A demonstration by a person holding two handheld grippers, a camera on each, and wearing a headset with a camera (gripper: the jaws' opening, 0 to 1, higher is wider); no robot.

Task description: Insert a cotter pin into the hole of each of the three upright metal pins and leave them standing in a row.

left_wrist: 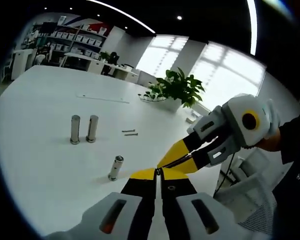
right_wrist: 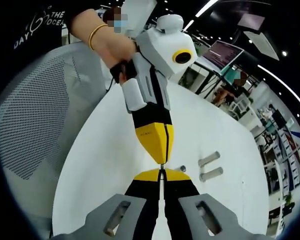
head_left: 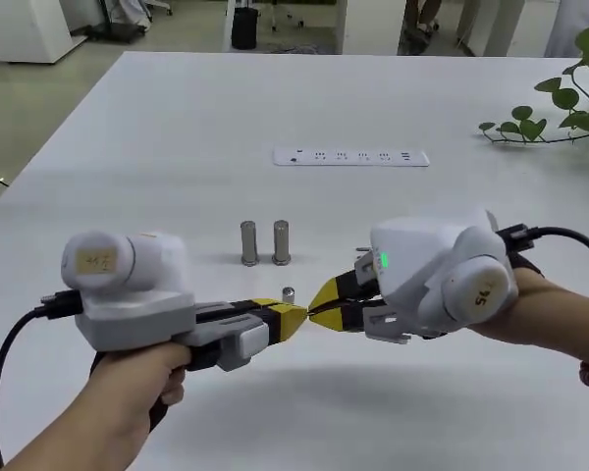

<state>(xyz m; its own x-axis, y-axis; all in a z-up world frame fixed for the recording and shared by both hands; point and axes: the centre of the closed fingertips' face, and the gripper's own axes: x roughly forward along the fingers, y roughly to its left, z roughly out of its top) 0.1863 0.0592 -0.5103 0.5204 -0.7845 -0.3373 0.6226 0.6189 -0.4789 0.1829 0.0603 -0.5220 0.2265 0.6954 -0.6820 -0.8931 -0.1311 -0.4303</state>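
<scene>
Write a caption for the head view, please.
Tip to tip: left claw and right claw meet above a white table, three pins behind.

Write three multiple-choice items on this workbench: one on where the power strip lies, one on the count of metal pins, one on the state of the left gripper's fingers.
1. Where does the power strip lie?
A. Beyond the metal pins, farther from the person.
B. Between the two grippers.
C. At the table's near edge.

2. How many metal pins stand on the table?
A. Two.
B. Three.
C. Five.

3. How do the fingers of the left gripper stand?
A. Wide open.
B. Closed around a metal pin.
C. Closed together, tip to tip with the right gripper.

Key: 1 A, the head view shows the strip past the pins. 2 B, two stand side by side and one stands nearer the grippers. 3 C, the yellow tips show no gap and meet the other gripper's tips.
</scene>
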